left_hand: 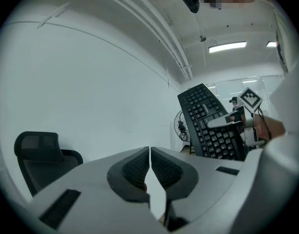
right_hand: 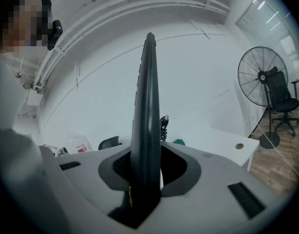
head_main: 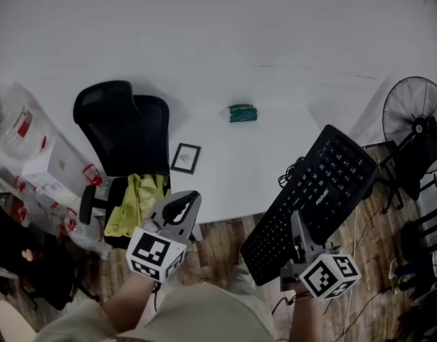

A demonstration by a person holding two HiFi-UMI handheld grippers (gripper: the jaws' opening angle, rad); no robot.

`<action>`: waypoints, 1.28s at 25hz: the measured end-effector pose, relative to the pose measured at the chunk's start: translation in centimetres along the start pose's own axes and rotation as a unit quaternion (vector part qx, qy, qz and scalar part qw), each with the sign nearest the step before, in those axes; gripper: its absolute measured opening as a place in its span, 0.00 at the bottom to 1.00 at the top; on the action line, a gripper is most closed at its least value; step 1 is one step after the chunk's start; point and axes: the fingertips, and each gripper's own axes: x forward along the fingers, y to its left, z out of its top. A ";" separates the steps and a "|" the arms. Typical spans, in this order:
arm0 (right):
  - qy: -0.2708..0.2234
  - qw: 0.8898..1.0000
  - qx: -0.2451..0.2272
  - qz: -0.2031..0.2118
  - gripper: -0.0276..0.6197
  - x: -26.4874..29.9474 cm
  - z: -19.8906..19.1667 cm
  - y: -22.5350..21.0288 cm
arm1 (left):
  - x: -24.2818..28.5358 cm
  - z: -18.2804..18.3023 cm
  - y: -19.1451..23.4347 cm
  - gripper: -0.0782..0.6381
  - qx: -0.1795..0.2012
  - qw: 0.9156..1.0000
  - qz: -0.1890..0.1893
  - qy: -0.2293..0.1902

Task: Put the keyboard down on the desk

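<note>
Centrally, white desk (head_main: 233,173) against white wall; chair (head_main: 122,130) left, fan (head_main: 416,123) right. Left gripper (head_main: 181,206): jaws pressed together, empty. Right gripper (head_main: 299,235): jaws pinching keyboard (head_main: 314,194), tilted in air over desk's right end.

Black keyboard (head_main: 319,189), white desk (head_main: 236,168)

I face a white wall (head_main: 204,27), with wooden floor (head_main: 218,239) below me. A black office chair (head_main: 120,127) stands left of the table (head_main: 233,173), and a fan (head_main: 415,120) stands to its right.
</note>
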 end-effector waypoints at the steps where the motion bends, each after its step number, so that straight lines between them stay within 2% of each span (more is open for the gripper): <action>1: 0.002 1.000 0.003 0.004 0.22 0.8 0.1 -0.6 | 0.9 -0.2 0.2 0.15 -0.002 1.000 0.002 0.004; 7: 0.017 1.000 0.007 0.025 0.22 5.8 2.0 -4.5 | 7.2 -0.1 0.8 0.15 -0.008 1.000 0.013 0.022; 22: 0.041 0.996 0.002 0.079 0.22 15.3 9.1 -16.4 | 21.0 2.7 0.8 0.15 -0.007 0.996 0.078 0.030; 27: 0.045 0.995 -0.010 0.084 0.22 16.8 9.9 -19.5 | 23.5 2.5 0.4 0.15 -0.009 0.995 0.097 0.032; 32: 0.046 0.995 -0.003 0.086 0.22 17.9 10.5 -21.2 | 25.2 3.1 -0.1 0.15 -0.008 0.995 0.098 0.031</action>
